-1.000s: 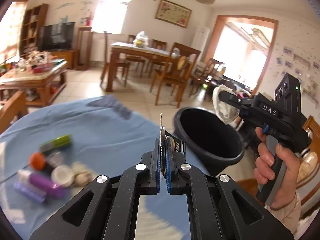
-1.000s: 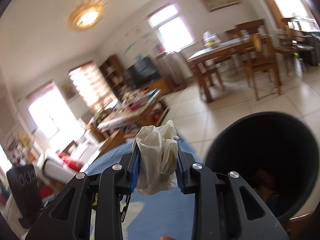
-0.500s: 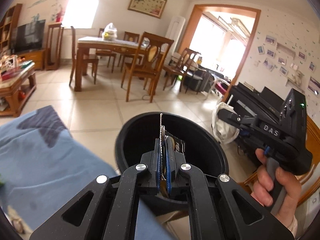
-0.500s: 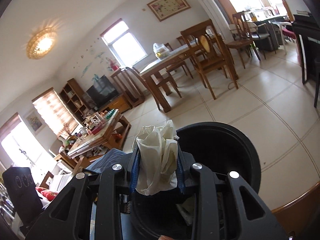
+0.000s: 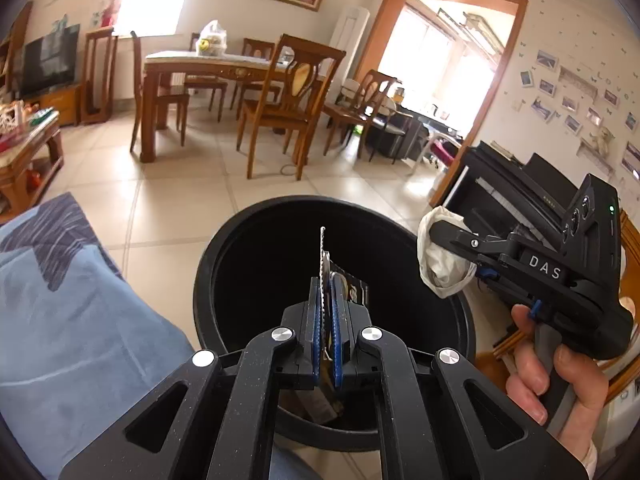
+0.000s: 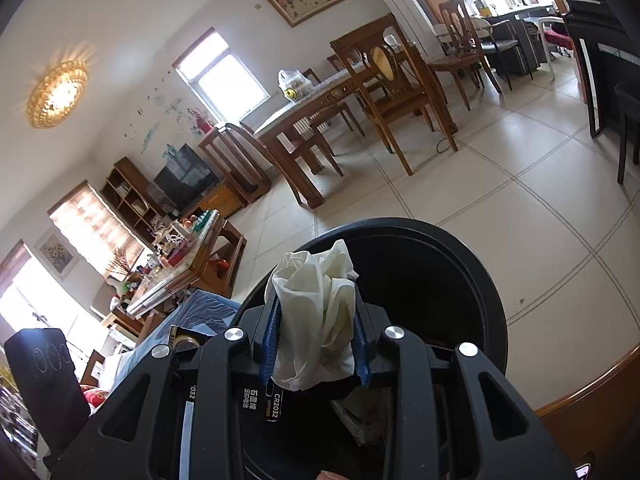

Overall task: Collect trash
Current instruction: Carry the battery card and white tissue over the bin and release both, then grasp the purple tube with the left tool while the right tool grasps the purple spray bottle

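My left gripper (image 5: 327,300) is shut on a flat battery blister pack (image 5: 352,290), held edge-on over the mouth of the black trash bin (image 5: 224,248). My right gripper (image 6: 316,312) is shut on a crumpled white tissue (image 6: 316,312) above the same bin (image 6: 472,264). In the left wrist view the right gripper (image 5: 440,240) shows at the bin's right rim with the tissue (image 5: 438,264) in it. The pack, labelled CR2032 (image 6: 272,404), also shows low in the right wrist view. Some trash lies inside the bin.
The table with a blue cloth (image 5: 72,320) lies left of the bin. Beyond are a tiled floor, a wooden dining table with chairs (image 5: 280,100), a coffee table (image 5: 20,148) at left and a black piano (image 5: 512,192) at right.
Both grippers have swung from over the blue table to above the bin's mouth, each keeping its hold. The trash items on the table have left the left wrist view.
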A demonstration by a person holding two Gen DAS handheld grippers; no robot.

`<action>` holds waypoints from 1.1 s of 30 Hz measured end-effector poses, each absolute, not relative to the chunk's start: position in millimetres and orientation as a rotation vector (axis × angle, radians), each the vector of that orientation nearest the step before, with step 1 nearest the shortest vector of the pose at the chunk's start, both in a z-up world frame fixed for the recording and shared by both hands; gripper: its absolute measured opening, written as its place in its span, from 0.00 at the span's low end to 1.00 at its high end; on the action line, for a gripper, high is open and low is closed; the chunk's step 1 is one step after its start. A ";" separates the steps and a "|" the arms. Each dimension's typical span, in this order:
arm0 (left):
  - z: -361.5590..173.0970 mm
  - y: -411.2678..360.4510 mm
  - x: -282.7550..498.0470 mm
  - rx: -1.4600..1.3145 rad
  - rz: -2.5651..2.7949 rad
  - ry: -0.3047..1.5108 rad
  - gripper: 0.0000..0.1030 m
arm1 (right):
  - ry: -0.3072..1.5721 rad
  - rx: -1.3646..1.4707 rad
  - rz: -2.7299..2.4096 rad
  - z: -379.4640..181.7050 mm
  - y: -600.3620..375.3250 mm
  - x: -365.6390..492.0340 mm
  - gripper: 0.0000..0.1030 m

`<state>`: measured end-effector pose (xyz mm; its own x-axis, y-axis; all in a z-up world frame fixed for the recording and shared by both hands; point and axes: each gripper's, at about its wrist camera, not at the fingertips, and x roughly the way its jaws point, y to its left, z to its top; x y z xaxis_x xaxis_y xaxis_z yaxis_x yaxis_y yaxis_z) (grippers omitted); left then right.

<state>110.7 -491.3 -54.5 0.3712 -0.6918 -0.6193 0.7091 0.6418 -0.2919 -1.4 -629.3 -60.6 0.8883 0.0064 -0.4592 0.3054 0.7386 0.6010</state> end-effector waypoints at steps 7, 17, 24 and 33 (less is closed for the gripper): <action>-58.1 -495.1 108.7 0.057 -0.898 0.780 0.05 | 0.470 0.746 -0.174 -65.5 -632.0 -2.0 0.34; -29.1 -464.8 79.8 0.092 -0.802 0.650 0.76 | 0.449 0.747 -0.149 -55.3 -624.5 -3.7 0.79; -2.4 -426.5 53.8 0.118 -0.765 0.575 0.83 | 0.468 0.682 -0.100 -41.9 -591.1 7.9 0.79; -1.7 -311.3 41.1 0.071 -0.608 0.613 0.83 | 0.566 0.521 0.039 -32.7 -503.8 32.6 0.80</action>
<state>41.1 -311.3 -1.7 0.6504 -0.5140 -0.5593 0.5549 0.8243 -0.1123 32.6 -503.8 -32.7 0.8470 0.1755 -0.5018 0.1048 0.8703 0.4812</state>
